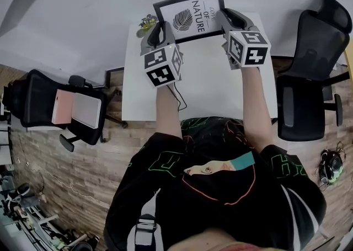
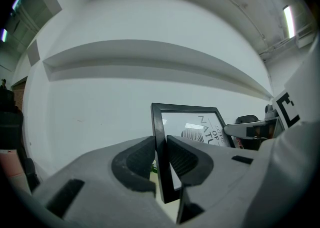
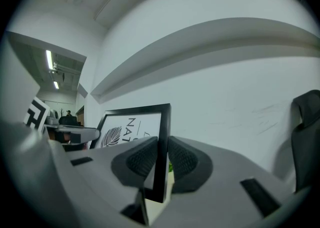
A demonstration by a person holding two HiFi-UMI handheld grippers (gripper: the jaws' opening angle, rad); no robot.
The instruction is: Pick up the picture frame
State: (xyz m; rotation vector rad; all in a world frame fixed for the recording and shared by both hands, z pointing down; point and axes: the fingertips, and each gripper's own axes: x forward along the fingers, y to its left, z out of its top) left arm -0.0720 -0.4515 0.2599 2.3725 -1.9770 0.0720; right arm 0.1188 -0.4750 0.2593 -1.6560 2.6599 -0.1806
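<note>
The black picture frame (image 1: 190, 15) with a leaf print stands upright over the far edge of the white table (image 1: 209, 90). My left gripper (image 1: 158, 29) is shut on its left edge and my right gripper (image 1: 228, 21) on its right edge. In the left gripper view both pads press the frame's (image 2: 187, 124) dark border between the jaws (image 2: 160, 161). The right gripper view shows the same grip (image 3: 162, 161) on the frame's (image 3: 131, 124) other side. Whether the frame's bottom touches the table is hidden.
A small potted plant (image 1: 147, 22) sits at the table's far left corner, close to the left gripper. A thin cable (image 1: 181, 98) lies on the table. Black office chairs stand left (image 1: 60, 109) and right (image 1: 311, 73). A white wall rises right behind the frame.
</note>
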